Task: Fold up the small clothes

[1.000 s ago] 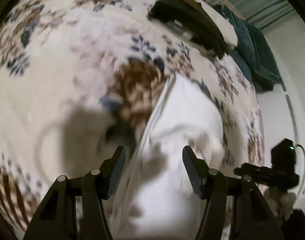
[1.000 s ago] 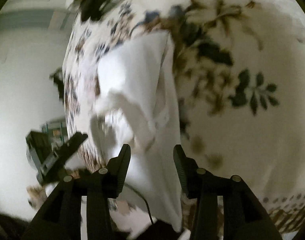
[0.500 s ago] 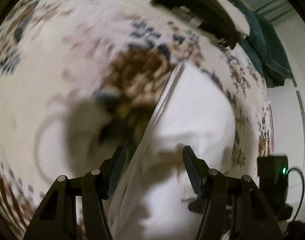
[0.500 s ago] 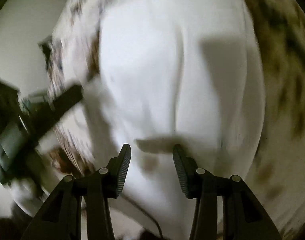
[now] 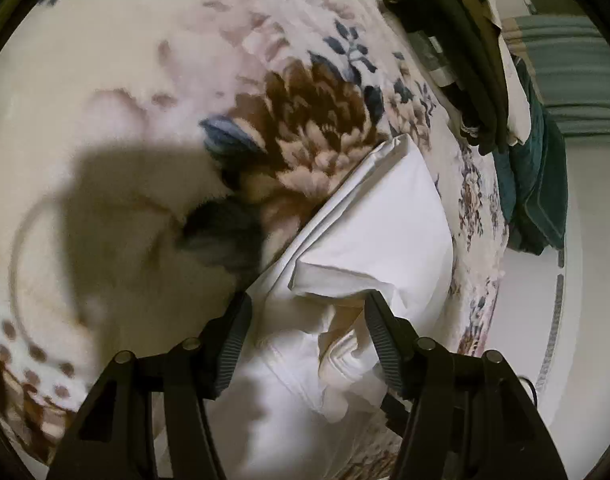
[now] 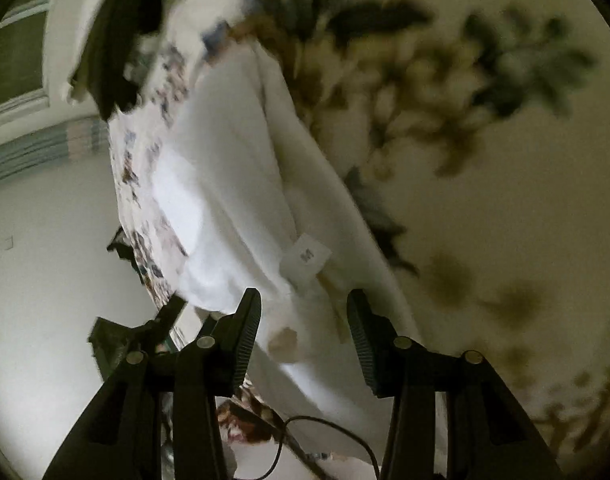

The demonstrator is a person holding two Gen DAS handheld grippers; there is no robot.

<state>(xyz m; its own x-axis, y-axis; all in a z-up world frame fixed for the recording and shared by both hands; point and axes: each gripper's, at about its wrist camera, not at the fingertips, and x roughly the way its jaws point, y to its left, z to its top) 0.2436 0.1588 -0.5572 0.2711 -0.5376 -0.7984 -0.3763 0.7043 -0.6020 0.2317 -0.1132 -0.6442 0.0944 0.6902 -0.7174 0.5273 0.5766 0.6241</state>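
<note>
A white garment (image 5: 377, 232) lies partly folded on a floral blanket (image 5: 145, 120), with a loose crumpled end near me. My left gripper (image 5: 307, 340) is open, its fingers straddling that crumpled end just above it. In the right wrist view the same white garment (image 6: 233, 184) runs lengthwise, with a small white size label (image 6: 307, 258) showing. My right gripper (image 6: 303, 338) is open, its fingers either side of the cloth just below the label. Neither gripper holds anything.
A pile of dark and cream folded clothes (image 5: 465, 64) sits at the blanket's far edge, with teal fabric (image 5: 537, 184) beside it. The pile also shows in the right wrist view (image 6: 117, 40). The left gripper's black body (image 6: 129, 336) is at lower left there. A cable (image 6: 325, 428) hangs below.
Both grippers have shifted over the white garment and stayed open. The cloth's near end now lies crumpled between the left fingers, and the size label has come into the right view.
</note>
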